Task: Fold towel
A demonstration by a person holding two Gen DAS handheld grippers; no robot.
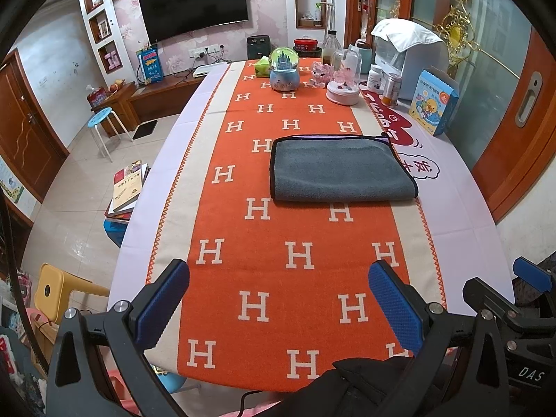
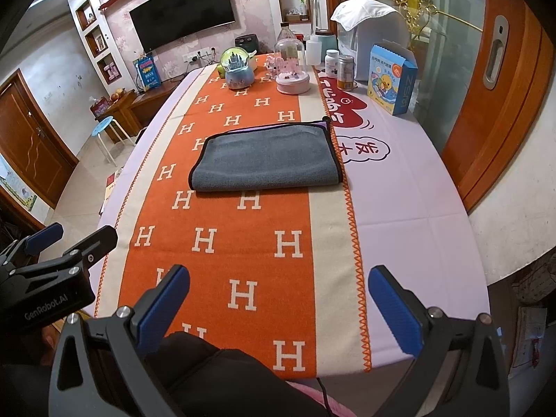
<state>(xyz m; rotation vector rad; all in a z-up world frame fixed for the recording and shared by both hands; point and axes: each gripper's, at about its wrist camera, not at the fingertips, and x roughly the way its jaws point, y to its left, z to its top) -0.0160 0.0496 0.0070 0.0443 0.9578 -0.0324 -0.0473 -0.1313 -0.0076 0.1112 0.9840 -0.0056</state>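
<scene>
A grey towel [image 1: 338, 168] with black edging lies folded flat on the orange H-patterned runner [image 1: 278, 243], a purple underside showing along its far edge. It also shows in the right wrist view [image 2: 266, 160]. My left gripper [image 1: 278, 299] is open and empty, held back over the near end of the table, well short of the towel. My right gripper [image 2: 278, 302] is open and empty, also near the front edge. The right gripper's body shows at the right of the left wrist view [image 1: 514, 305]; the left gripper's body shows at the left of the right wrist view [image 2: 52, 271].
At the table's far end stand a snow globe [image 1: 284, 69], a glass dome [image 1: 344, 76], bottles [image 1: 391, 88], a blue box [image 1: 432, 102] and a white appliance [image 1: 406, 59]. A blue stool [image 1: 100, 121] and books [image 1: 128, 187] are left of the table.
</scene>
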